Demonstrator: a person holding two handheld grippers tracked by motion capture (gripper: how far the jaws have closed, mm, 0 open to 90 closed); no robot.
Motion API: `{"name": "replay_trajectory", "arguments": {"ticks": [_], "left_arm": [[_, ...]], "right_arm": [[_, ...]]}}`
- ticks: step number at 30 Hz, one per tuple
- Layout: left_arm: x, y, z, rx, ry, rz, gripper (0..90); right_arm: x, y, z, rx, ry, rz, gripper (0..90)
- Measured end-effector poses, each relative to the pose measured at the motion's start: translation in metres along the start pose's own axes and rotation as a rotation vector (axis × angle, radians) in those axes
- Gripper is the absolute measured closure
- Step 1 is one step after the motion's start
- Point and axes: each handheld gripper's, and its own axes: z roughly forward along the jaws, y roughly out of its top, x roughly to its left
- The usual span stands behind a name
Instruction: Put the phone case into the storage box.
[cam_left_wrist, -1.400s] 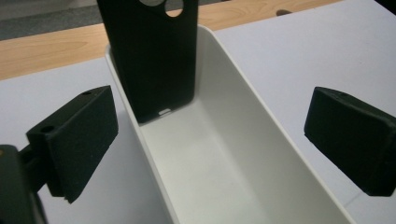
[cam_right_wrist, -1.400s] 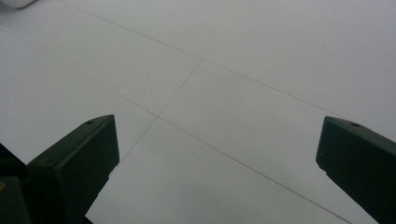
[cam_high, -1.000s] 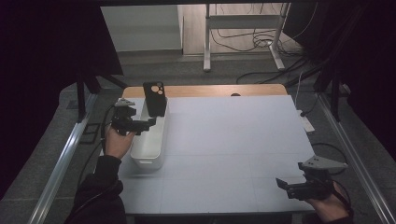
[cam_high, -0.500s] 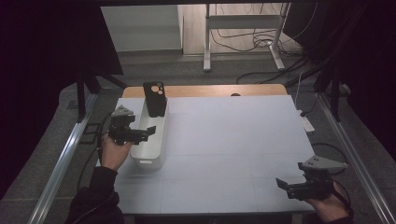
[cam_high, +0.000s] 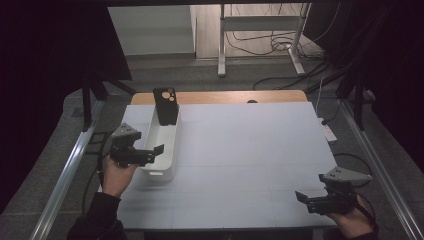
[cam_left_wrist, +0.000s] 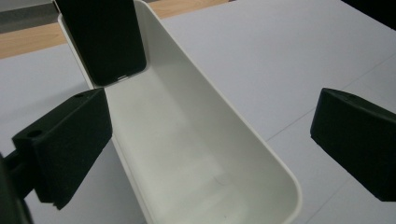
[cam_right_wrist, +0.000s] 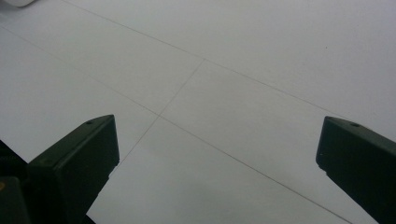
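Worktop (cam_high: 240, 150) comes first: a pale sheet with faint grid lines, bare across its middle and right, so there is plenty of open room there. On its left side lies the white bin (cam_high: 161, 145), a long narrow tub whose long axis runs from the near edge toward the far edge, set close to the worktop's left border. At the bin's far end a black phone case (cam_high: 166, 106) stands nearly upright, leaning on the end wall with its camera cut-out on top. The left claw (cam_high: 152, 152) hangs at the bin's near end, both jaws spread wide with nothing between them; in the left gripper view 1 jaw sits outside the bin's wall and the case (cam_left_wrist: 105, 39) lies straight ahead along the tub. The right claw (cam_high: 302, 198) waits near the front right corner, spread and empty, well apart from the bin. I judge the left claw far better placed: a straight run along the bin's length reaches the case, with only the tub's 2 side walls limiting sideways room.
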Motion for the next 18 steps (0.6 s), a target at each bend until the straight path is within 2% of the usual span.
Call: {"name": "replay_trajectory", "arguments": {"ticks": [18], "left_arm": [[-0.016, -0.031, -0.031, -0.001, 0.001, 0.001, 0.0]], "right_arm": [[-0.001, 0.0, 0.0, 0.0, -0.002, 0.01, 0.0]]}}
